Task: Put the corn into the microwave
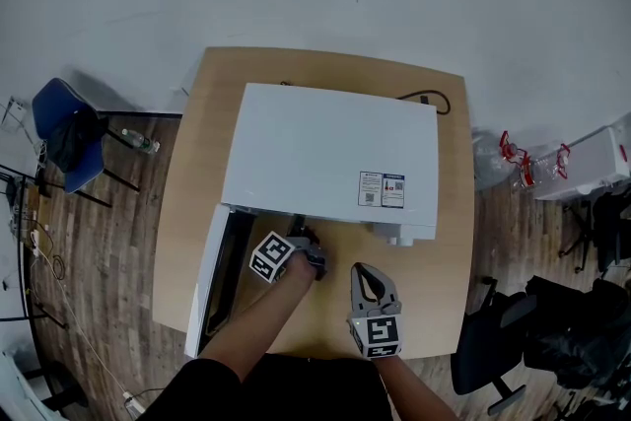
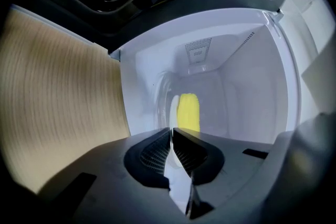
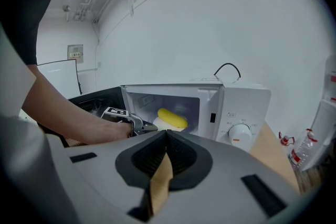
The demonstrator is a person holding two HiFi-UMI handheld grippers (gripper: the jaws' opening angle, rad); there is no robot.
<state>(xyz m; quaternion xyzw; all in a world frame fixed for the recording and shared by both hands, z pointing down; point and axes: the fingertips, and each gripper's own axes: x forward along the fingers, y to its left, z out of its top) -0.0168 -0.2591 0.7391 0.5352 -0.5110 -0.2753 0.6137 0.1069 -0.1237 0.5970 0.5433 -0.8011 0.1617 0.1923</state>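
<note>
One wooden bench (image 1: 449, 251) carries the microwave (image 1: 325, 148), its door (image 1: 209, 283) swung open for access. Corn (image 2: 189, 109) lies inside the cavity, seemingly delivered. Left claw (image 2: 171, 131), jaws together and empty, points slightly downward at the opening; right claw (image 3: 166, 134), likewise closed on nothing, hovers low over the bench.

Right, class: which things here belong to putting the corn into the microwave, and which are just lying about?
Job: corn, already inside; microwave; its open door; left gripper at the opening.
Lying about: blue chair; bottle on the floor; black office chair.
</note>
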